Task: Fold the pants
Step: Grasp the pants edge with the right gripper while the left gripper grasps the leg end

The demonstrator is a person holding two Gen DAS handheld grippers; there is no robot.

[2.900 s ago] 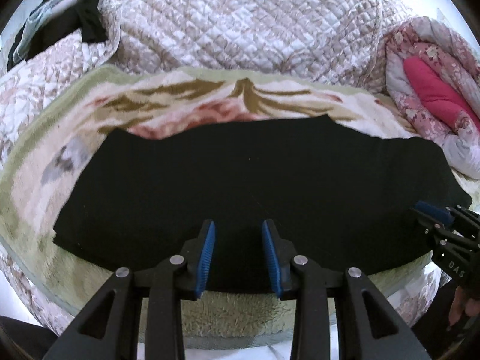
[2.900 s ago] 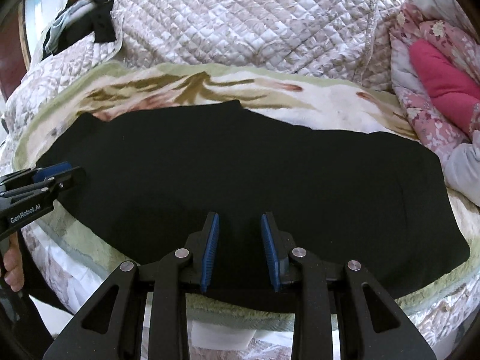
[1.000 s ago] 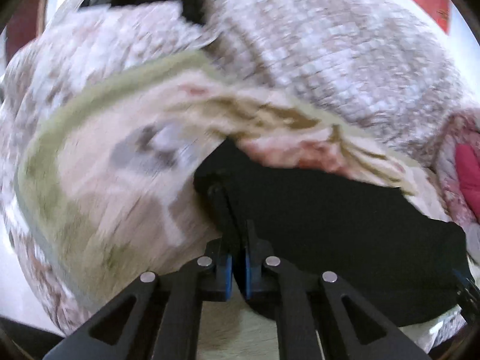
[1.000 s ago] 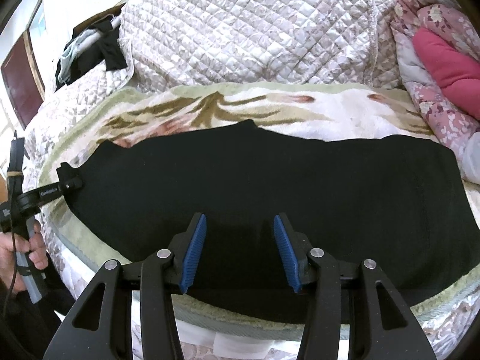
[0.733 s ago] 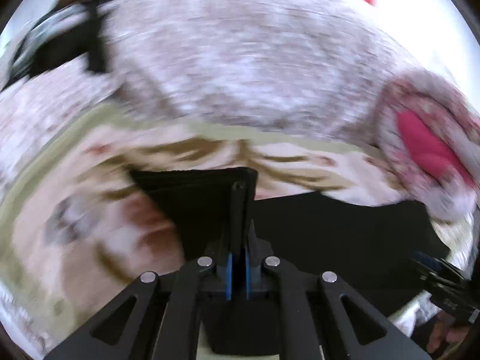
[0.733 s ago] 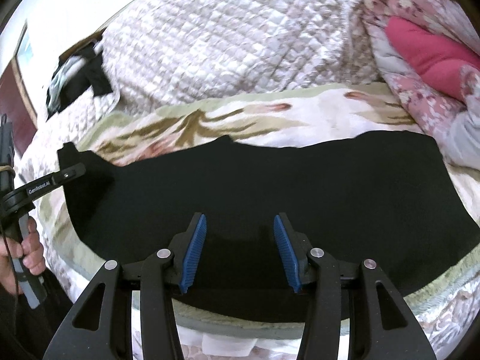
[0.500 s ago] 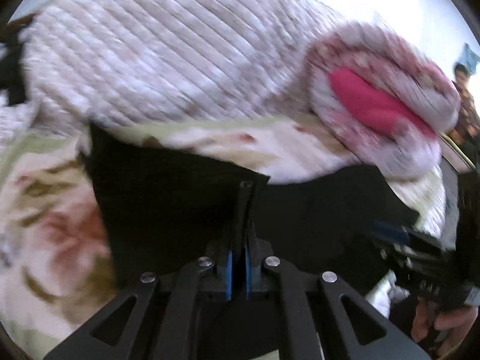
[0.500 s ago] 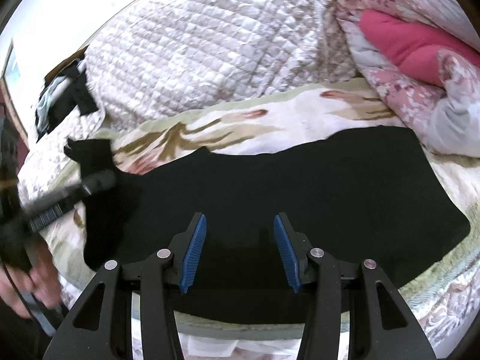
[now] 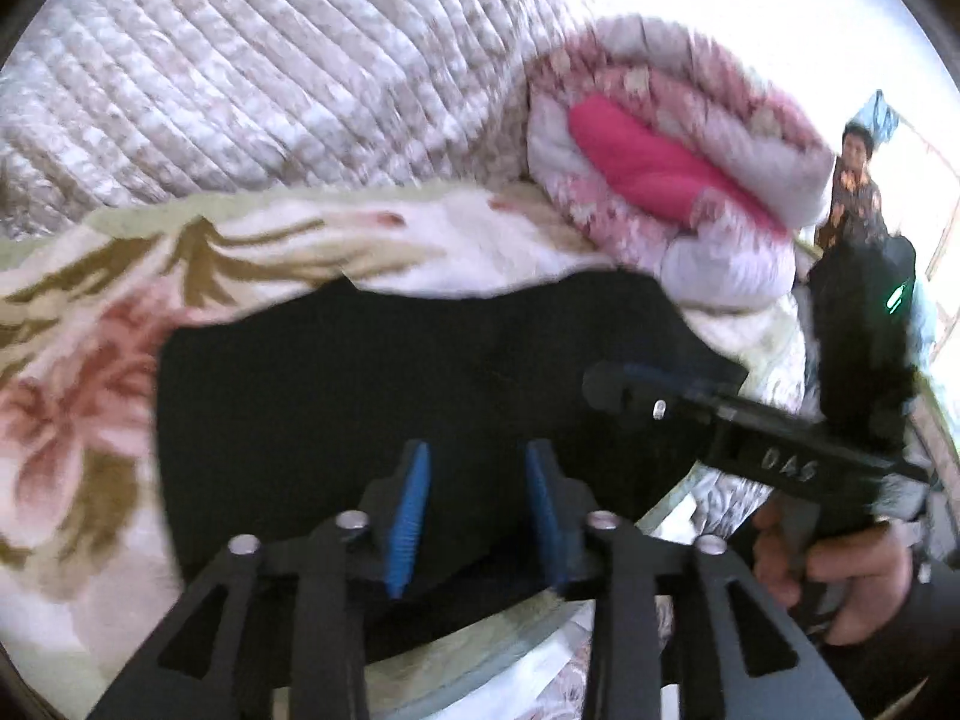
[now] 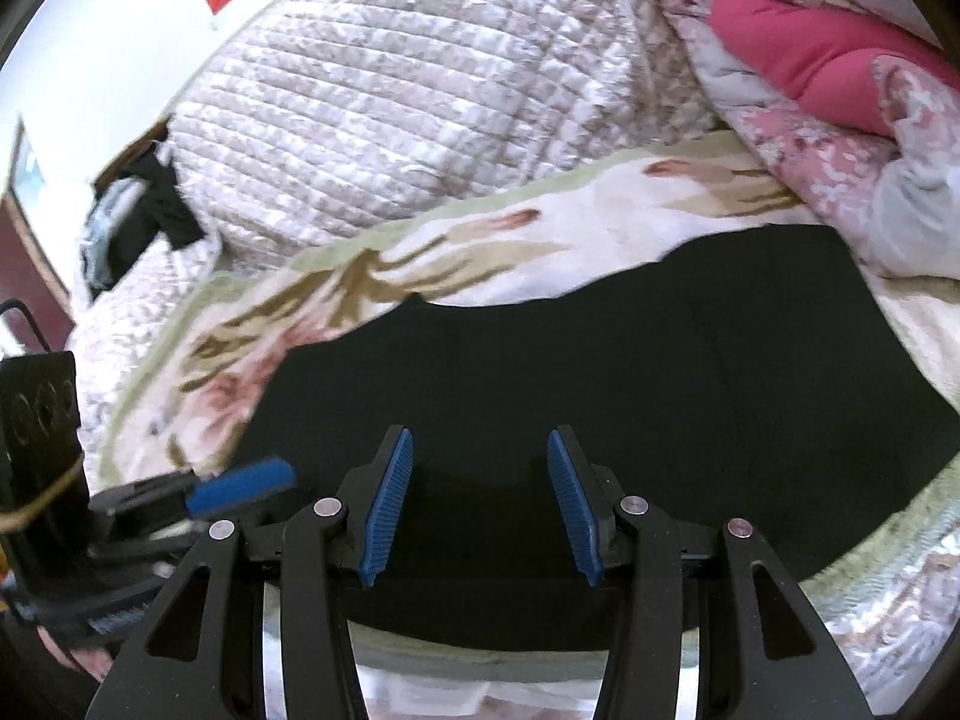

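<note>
The black pants (image 9: 390,372) lie folded over on the floral blanket (image 9: 78,372), and show in the right wrist view (image 10: 660,372) as a wide dark slab. My left gripper (image 9: 477,498) is open and empty just above the pants' near edge. My right gripper (image 10: 477,501) is open and empty over the near edge too. The right gripper shows from the side in the left wrist view (image 9: 630,384), over the right end of the pants. The left gripper's blue pad shows in the right wrist view (image 10: 240,486) at the pants' left end.
A quilted cover (image 10: 420,96) rises behind the blanket. A rolled pink floral duvet (image 9: 660,162) lies at the right end. Dark clothes (image 10: 138,228) hang at the far left. A person (image 9: 852,192) stands far right. The bed's front edge (image 10: 510,672) is just below the grippers.
My left gripper, shut on the pants' left end, carried it rightwards over the rest and has now opened and let go. My right gripper stayed open above the near edge.
</note>
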